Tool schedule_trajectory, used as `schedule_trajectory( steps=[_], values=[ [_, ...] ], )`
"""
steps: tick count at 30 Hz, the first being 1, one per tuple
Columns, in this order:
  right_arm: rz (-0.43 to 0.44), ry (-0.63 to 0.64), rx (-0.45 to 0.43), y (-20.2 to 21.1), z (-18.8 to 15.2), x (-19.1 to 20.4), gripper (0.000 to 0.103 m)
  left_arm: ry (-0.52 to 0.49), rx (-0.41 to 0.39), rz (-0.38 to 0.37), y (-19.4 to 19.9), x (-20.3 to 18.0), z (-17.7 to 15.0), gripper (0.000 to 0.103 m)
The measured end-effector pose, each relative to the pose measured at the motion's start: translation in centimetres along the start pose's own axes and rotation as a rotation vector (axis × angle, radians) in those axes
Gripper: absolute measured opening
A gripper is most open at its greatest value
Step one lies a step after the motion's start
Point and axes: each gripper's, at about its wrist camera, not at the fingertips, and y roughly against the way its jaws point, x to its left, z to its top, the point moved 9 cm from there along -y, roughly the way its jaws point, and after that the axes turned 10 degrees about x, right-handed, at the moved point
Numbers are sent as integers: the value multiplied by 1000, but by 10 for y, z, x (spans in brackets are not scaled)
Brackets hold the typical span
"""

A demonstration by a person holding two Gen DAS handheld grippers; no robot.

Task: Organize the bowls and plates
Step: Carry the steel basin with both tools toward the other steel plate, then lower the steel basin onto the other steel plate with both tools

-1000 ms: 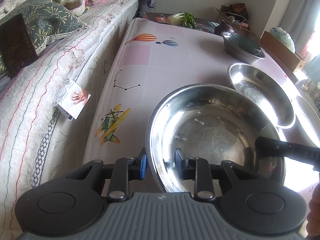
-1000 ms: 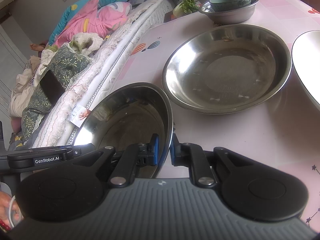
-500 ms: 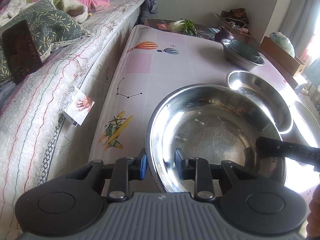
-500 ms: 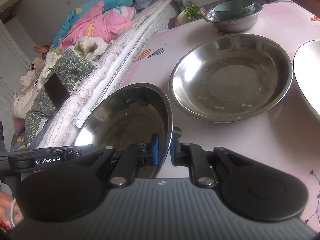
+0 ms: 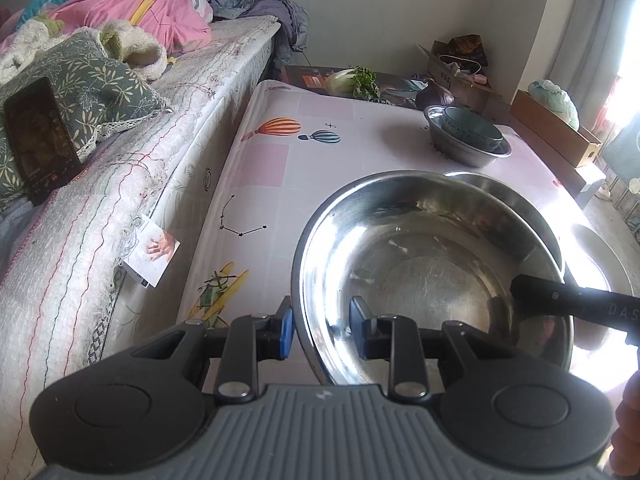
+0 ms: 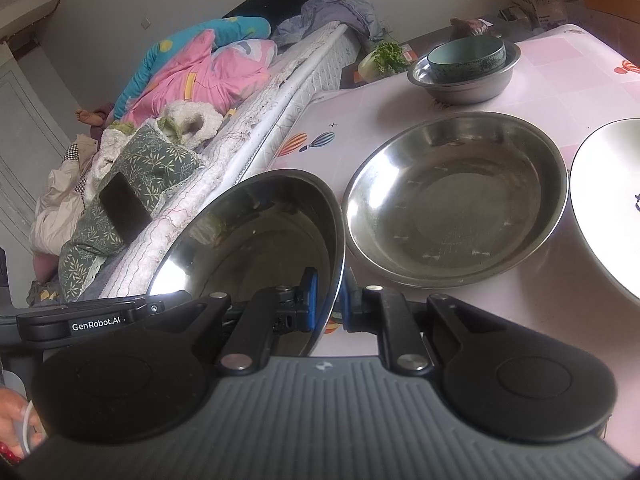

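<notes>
A wide steel bowl (image 5: 432, 280) hangs above the pink table (image 5: 280, 168), held at opposite rims. My left gripper (image 5: 322, 320) is shut on its left rim, and my right gripper (image 6: 330, 300) is shut on its right rim (image 6: 338, 248). In the left wrist view the right gripper's black finger (image 5: 560, 302) reaches in over the far rim. A second steel bowl (image 6: 456, 200) rests on the table just beyond, with a white plate (image 6: 608, 200) to its right. Farther back, a smaller steel bowl (image 6: 466, 80) holds a teal ceramic bowl (image 6: 466, 54).
A bed (image 5: 120, 160) with quilts and a phone (image 5: 40, 140) runs along the table's left edge. Leafy greens (image 5: 356, 80) and cardboard boxes (image 5: 556, 128) lie past the far end. A hand (image 6: 12, 428) shows at the lower left.
Both grippers have risen with the steel bowl between them. In the left wrist view the held bowl now covers most of the second bowl behind it.
</notes>
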Motion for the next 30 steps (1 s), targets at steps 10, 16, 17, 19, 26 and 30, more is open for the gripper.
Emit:
schedule_trajectory(
  steps=[10, 16, 17, 19, 26, 30],
  values=[
    [-33, -45, -56, 26, 12, -30, 12, -61, -11, -36, -6, -37, 20, 29],
    [-63, -67, -73, 37, 19, -49, 12, -90, -12, -64, -14, -56, 33, 29],
    [-68, -72, -78, 39, 20, -53, 12, -94, -11, -68, -15, -59, 34, 29],
    [-77, -80, -85, 42, 23, -57, 12, -107, -9, -76, -19, -65, 39, 29],
    [-102, -111, -96, 46, 31, -76, 12, -138, 0, -98, -30, -82, 54, 29],
    [-116, -125, -96, 46, 34, -85, 12, -151, 10, -109, -39, -90, 62, 29]
  ],
)
